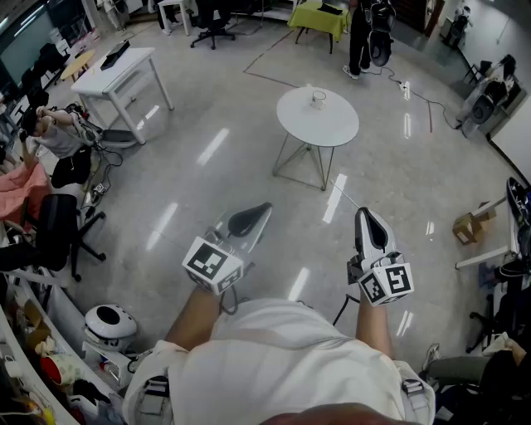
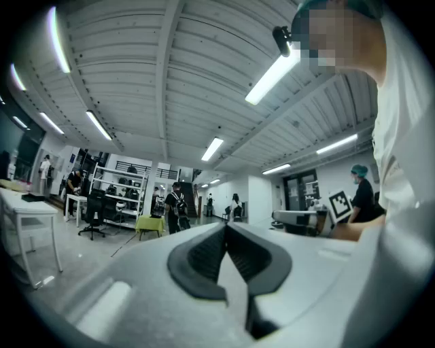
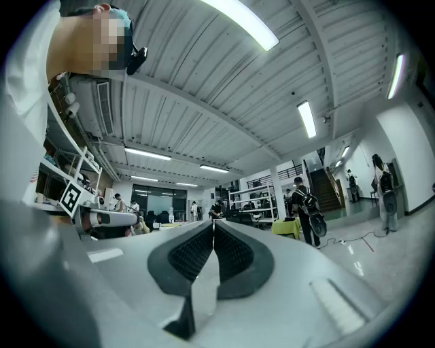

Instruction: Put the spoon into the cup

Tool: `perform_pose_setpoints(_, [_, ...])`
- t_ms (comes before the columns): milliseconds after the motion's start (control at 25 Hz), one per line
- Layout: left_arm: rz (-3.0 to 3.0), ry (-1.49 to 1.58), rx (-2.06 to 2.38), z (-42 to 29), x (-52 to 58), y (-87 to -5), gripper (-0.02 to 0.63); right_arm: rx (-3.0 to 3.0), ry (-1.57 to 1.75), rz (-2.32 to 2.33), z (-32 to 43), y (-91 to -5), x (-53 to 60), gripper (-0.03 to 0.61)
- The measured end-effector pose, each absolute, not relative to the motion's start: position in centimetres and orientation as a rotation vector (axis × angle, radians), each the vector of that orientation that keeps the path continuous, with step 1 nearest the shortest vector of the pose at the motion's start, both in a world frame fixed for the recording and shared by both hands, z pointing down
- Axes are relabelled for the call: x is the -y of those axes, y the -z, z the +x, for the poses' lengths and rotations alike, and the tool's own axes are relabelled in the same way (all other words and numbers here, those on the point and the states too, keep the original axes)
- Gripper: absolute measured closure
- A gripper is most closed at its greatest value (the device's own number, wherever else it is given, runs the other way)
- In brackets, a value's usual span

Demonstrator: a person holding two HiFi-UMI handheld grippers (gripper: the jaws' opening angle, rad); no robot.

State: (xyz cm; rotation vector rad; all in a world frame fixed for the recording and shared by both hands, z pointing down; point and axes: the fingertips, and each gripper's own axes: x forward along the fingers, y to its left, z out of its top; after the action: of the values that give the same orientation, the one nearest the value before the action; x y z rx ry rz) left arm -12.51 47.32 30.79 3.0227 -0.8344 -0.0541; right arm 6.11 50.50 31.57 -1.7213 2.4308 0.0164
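Fingers (image 2: 202, 257) of the left gripper (image 2: 225, 230) stand closed, the ribbed dark pads meeting at their tips with nothing between them. I read the same condition on the right gripper (image 3: 213, 225): its fingers (image 3: 185, 257) touch at the tips and hold nothing. From the head view, the left gripper (image 1: 250, 219) and the right gripper (image 1: 367, 217) are both held low and close to the operator's body, side by side but apart, each pointing forward over the glossy grey floor (image 1: 207, 149). The left marker cube (image 1: 211, 264) and the right marker cube (image 1: 387, 282) sit at the near end of each unit, just ahead of the white shirt (image 1: 282, 357). The cup (image 1: 319, 100), a small clear vessel, stands upright near the far side of the round white table (image 1: 332, 126), well apart from both grippers; its contents are too small to read. A white desk (image 1: 116, 70) stands at the far left, a black office chair (image 1: 58, 224) at the left edge, and a cardboard box (image 1: 469, 226) on the floor at the right. Both gripper views tilt upward and show mostly ribbed ceiling with light strips (image 3: 241, 20).
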Motion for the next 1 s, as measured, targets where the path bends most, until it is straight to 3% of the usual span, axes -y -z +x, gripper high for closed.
perform_pose_setpoints(640, [3.004, 0.054, 0.826, -13.9, -47.1, -31.2, 0.611, -2.408, -0.001, -1.739, 4.9, -31.6, -50.4, 0.568])
perform_pose_setpoints(1000, [2.973, 0.063, 0.799, -17.9, -46.5, -32.8, 0.611, -2.42, -0.01, -1.74, 0.7, -31.9, -49.9, 0.568])
